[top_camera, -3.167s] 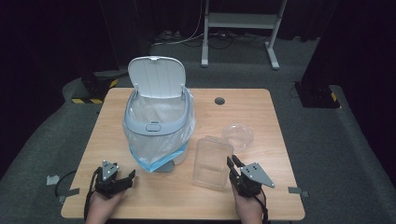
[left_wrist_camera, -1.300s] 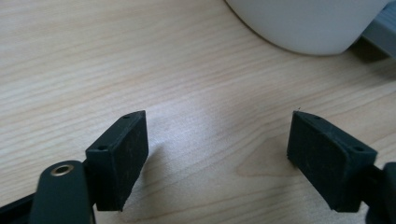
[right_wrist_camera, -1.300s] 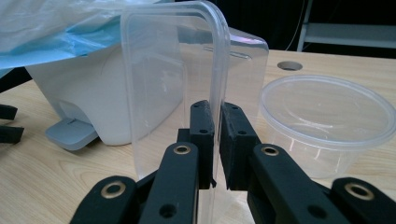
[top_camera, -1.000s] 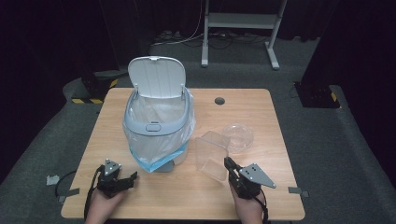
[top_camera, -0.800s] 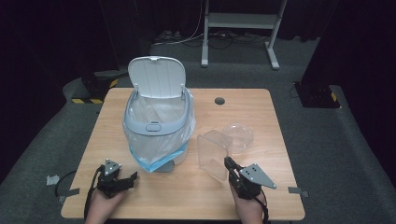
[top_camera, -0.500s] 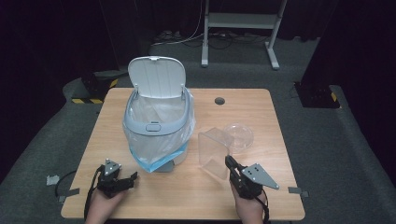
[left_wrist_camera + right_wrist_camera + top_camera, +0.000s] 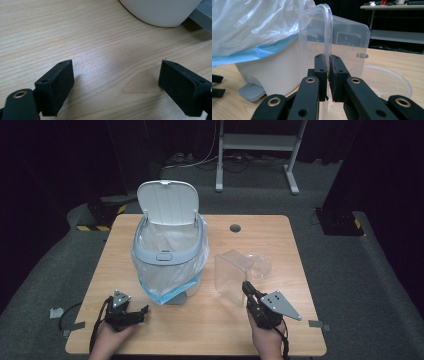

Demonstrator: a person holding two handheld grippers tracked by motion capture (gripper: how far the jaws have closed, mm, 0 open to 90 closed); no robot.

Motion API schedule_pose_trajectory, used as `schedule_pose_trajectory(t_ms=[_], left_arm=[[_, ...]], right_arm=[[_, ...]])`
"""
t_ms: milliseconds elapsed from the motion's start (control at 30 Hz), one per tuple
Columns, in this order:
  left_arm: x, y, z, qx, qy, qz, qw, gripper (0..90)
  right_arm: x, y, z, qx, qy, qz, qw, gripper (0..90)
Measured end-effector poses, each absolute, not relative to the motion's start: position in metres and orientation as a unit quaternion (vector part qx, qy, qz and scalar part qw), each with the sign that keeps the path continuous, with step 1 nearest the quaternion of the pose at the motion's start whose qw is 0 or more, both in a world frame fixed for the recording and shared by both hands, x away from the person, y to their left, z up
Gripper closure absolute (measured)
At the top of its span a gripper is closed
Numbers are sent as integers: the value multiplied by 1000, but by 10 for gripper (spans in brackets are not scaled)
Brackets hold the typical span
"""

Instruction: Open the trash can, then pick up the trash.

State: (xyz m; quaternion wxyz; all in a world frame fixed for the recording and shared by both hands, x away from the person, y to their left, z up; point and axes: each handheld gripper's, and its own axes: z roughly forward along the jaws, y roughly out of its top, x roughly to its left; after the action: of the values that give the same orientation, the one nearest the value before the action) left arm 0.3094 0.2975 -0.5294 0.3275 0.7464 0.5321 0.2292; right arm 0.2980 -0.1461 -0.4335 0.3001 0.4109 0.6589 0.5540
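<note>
Tipped up off the table since the earlier frame, the clear plastic container (image 7: 231,276) now stands on edge instead of lying flat, lifted at its near rim by the right gripper (image 7: 248,290), whose jaws pinch the thin wall. It is a see-through, rounded-corner rectangular tub (image 7: 337,42), empty, with moulded marks on its base. It sits right of the table's (image 7: 260,232) centre, at about three o'clock from the white bin (image 7: 167,252). That bin has its lid open and a clear liner with a blue band; what lies inside cannot be told. A round clear lid (image 7: 260,265) lies flat at one o'clock from the tub, touching it. At seven o'clock from the bin, the left gripper (image 7: 137,312) has just been spreading its jaws, nothing between them.
</note>
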Motion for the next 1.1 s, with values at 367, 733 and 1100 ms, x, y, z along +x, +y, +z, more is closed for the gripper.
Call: schedule_pose_trajectory(t_ms=[367, 733, 1100], left_arm=[[309, 298, -529, 748, 530, 228, 328, 129], [309, 298, -529, 749, 528, 228, 328, 130], [310, 297, -529, 753, 523, 225, 330, 125]], right_arm=[[300, -144, -405, 404, 642, 569, 316, 855], [305, -140, -382, 395, 630, 581, 330, 856], [306, -136, -368, 385, 612, 594, 351, 857]])
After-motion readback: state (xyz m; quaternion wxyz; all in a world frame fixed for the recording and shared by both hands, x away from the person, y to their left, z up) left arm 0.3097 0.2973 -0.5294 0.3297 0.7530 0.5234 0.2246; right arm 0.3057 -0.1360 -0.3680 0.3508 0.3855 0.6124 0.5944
